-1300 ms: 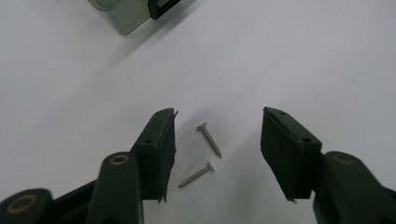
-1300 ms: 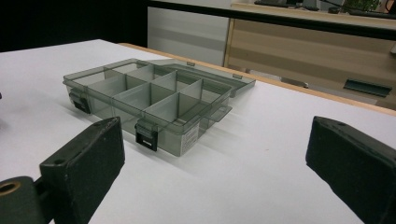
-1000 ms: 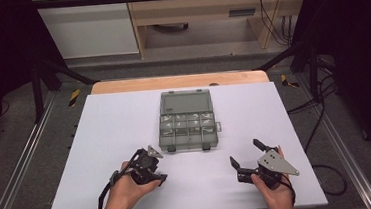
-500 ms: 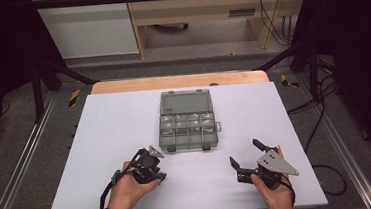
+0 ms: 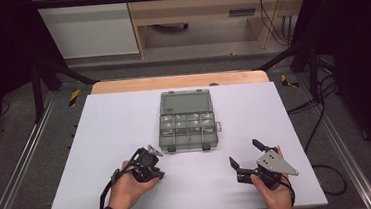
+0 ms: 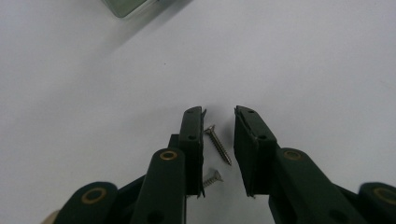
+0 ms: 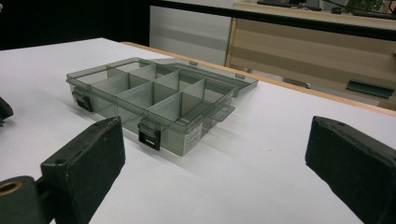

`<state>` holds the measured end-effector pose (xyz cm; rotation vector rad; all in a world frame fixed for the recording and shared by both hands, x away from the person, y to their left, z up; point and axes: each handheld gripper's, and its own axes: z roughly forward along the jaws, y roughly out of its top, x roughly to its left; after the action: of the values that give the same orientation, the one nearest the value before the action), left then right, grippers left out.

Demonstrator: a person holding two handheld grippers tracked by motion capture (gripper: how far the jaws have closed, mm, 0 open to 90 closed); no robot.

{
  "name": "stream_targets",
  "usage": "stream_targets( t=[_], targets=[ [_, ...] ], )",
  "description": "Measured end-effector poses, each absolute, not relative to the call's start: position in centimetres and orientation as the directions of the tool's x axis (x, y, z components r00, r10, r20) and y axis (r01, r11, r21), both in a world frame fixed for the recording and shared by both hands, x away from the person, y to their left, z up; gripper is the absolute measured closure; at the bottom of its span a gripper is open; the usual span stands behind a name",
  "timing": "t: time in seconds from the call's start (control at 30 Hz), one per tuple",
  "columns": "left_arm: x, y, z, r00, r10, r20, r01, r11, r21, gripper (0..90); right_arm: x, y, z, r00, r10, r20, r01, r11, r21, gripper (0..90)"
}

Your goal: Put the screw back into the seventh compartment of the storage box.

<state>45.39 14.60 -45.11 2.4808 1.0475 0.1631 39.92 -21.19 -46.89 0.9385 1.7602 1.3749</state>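
Observation:
Two small silver screws lie on the white table (image 5: 124, 119). The longer screw (image 6: 217, 144) sits between the pads of my left gripper (image 6: 218, 112); the shorter screw (image 6: 212, 178) lies nearer the camera, by one pad. These jaws have just been closing, but a gap remains on each side of the screw, so the gripper is open. In the high view my left gripper (image 5: 150, 163) points down at the table, below the box's near left corner. My right gripper (image 5: 245, 152) (image 7: 215, 140) is wide open and holds nothing.
A grey see-through compartment box (image 5: 187, 119) (image 7: 154, 93) stands open at the table's middle, lid laid back, its compartments bare. One corner of the box (image 6: 130, 5) is beyond the left jaws. A wooden table edge (image 5: 179, 81) runs along the far side.
The left gripper's jaws have drawn closer together. Both hands stay where they were.

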Motion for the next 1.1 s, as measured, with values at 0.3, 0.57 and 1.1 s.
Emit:
stream_targets(
  t=[0.3, 0.57, 1.1],
  targets=[
    [45.67, 14.64, -45.16, 0.703, 0.708, -0.069, 0.662, -0.616, 0.427, 77.2, 39.95, -21.16, -46.91, -0.491, 0.866, -0.096, 0.119, 0.176, 0.977, 4.8],
    [45.83, 14.67, -45.18, 0.704, 0.707, -0.060, 0.660, -0.621, 0.422, 83.6, 39.95, -21.11, -46.92, -0.491, 0.866, -0.094, 0.121, 0.175, 0.977, 4.9],
    [45.79, 15.00, -45.00, 0.712, 0.699, -0.067, 0.648, -0.618, 0.445, 87.5, 39.99, -21.08, -46.94, -0.495, 0.863, -0.102, 0.118, 0.183, 0.976, 4.9]
  ],
)
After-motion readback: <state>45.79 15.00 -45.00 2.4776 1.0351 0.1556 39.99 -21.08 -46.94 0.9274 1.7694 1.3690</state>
